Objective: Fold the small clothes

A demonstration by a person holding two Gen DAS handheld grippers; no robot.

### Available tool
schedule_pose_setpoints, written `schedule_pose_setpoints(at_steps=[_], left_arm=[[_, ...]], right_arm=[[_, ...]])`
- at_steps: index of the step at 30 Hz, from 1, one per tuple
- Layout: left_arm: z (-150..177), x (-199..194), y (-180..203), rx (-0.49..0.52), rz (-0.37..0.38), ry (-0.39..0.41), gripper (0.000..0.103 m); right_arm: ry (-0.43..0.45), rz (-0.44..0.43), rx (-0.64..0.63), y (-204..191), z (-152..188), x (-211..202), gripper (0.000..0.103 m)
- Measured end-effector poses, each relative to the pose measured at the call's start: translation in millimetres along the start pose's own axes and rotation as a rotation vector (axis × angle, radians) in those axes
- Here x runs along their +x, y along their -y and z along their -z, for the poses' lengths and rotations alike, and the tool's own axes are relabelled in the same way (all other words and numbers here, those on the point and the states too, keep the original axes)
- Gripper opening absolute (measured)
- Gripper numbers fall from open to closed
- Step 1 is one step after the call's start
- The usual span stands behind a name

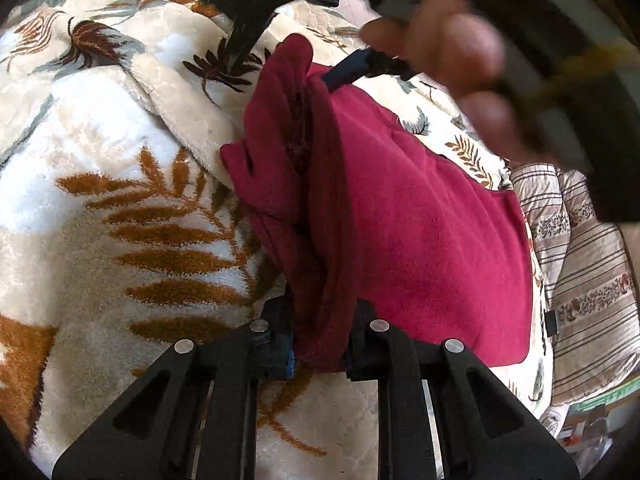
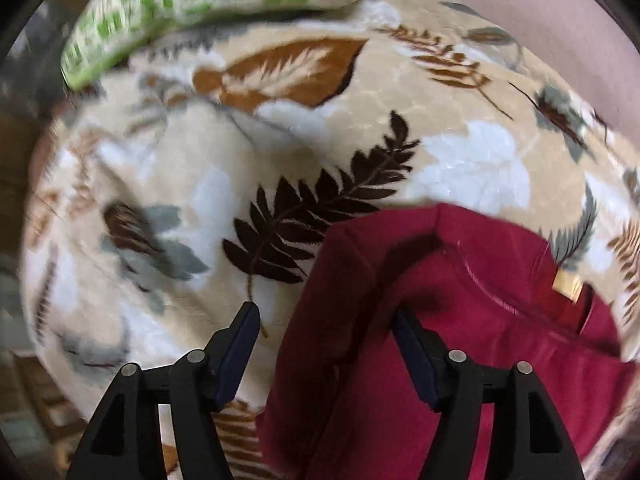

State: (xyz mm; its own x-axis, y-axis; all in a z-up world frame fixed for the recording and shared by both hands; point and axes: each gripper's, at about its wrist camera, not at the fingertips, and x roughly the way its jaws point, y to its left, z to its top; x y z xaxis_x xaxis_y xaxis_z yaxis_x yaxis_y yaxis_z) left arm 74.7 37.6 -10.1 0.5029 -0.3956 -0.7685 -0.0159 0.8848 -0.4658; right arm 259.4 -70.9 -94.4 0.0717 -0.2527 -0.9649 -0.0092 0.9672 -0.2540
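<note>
Maroon garment (image 1: 420, 216) spread on leaf-patterned blanket (image 1: 120, 208); near bunched edge clenched in left gripper (image 1: 320, 344). Right gripper (image 2: 326, 344) spread wide, straddling far corner, pads clear of cloth.

We are viewing the left black plastic two-finger gripper (image 1: 320, 340), its linkage arms showing round silver pivot pins and blue pads, and the right matching black gripper (image 2: 324, 344) showing dark navy pads (image 2: 240, 352).
</note>
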Motion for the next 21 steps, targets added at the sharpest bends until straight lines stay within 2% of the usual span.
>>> schedule_pose_setpoints(at_steps=[3, 4, 5, 6, 7, 9, 12, 14, 18, 21], left_arm=[[0, 0, -1, 0.004, 0.001, 0.005, 0.014], [-1, 0, -1, 0.007, 0.001, 0.011, 0.014], [-2, -2, -1, 0.012, 0.002, 0.023, 0.013], [-1, -6, 1, 0.026, 0.005, 0.04, 0.013], [-2, -11, 3, 0.039, 0.011, 0.059, 0.012], [-2, -25, 13, 0.088, 0.054, 0.109, 0.012], [0, -46, 38, 0.18, 0.14, 0.169, 0.012], [6, -57, 63, 0.265, 0.161, 0.199, 0.012], [19, -62, 111, 0.361, 0.202, 0.189, 0.012], [34, -51, 156, 0.427, 0.218, 0.152, 0.012]], right_arm=[[-0.035, 0.076, -0.024, -3, -7, 10, 0.066], [-0.03, 0.104, -0.032, -1, -9, 11, 0.054], [-0.018, 0.113, -0.028, 4, -9, 9, 0.026], [-0.019, 0.104, -0.026, 9, -9, 8, 0.017], [-0.015, 0.075, -0.048, 14, -6, 4, 0.013], [0.015, 0.02, -0.073, 25, 0, -10, 0.012], [0.085, -0.124, -0.029, 68, 13, -47, 0.012], [0.118, -0.202, 0.002, 103, 26, -74, 0.012], [0.179, -0.293, 0.054, 166, 67, -121, 0.012], [0.212, -0.297, 0.093, 195, 94, -135, 0.012]])
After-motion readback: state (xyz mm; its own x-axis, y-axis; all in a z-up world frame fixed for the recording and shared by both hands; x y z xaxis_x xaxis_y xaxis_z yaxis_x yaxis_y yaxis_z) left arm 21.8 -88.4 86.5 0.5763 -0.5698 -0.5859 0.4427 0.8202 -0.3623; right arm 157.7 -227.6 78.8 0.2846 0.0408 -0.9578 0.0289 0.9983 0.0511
